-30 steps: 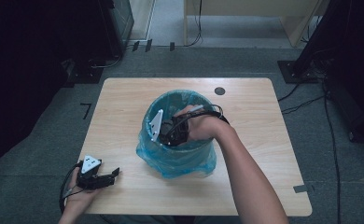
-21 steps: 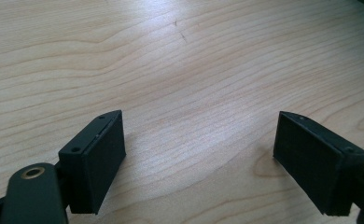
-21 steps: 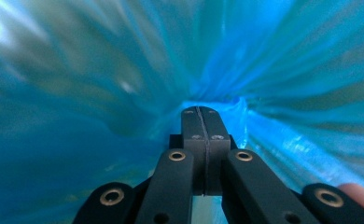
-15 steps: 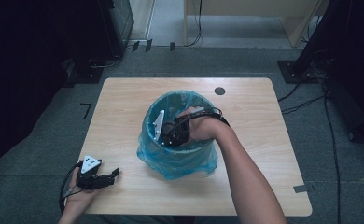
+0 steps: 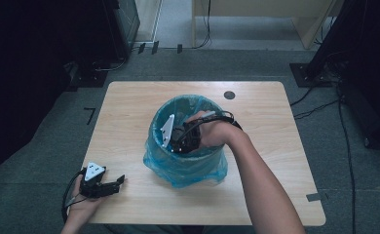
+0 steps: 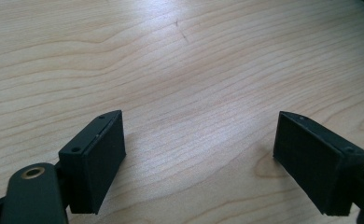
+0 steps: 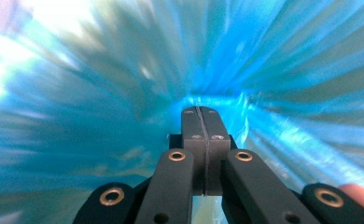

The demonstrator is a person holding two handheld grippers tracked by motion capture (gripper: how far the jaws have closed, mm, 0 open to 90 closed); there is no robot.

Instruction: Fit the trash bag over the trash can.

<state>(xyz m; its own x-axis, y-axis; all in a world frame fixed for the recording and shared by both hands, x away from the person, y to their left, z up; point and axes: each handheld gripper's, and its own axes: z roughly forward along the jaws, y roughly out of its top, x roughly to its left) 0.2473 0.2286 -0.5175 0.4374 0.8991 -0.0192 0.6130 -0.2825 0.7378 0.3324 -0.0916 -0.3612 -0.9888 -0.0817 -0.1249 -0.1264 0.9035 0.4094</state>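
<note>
A round bin lined with a blue plastic bag [image 5: 185, 165] stands in the middle of the wooden table [image 5: 129, 107]. My right gripper [image 5: 178, 144] reaches down inside it, its grey plate [image 5: 167, 129] leaning against the inner left wall. In the right gripper view my right gripper [image 7: 201, 112] has its jaws pressed together, and folds of the blue bag [image 7: 273, 70] radiate from the tips as if pinched there. My left gripper [image 5: 119, 183] rests on the table's front left corner. There my left gripper [image 6: 199, 158] stands open over bare wood [image 6: 171, 56].
A dark round hole [image 5: 229, 95] sits near the table's far edge. Around the table there are grey floor, cables and dark equipment stands [image 5: 319, 68]. A strip of tape [image 5: 313, 197] marks the table's front right.
My right gripper has shifted slightly inside the bin. The left gripper has stayed where it was.
</note>
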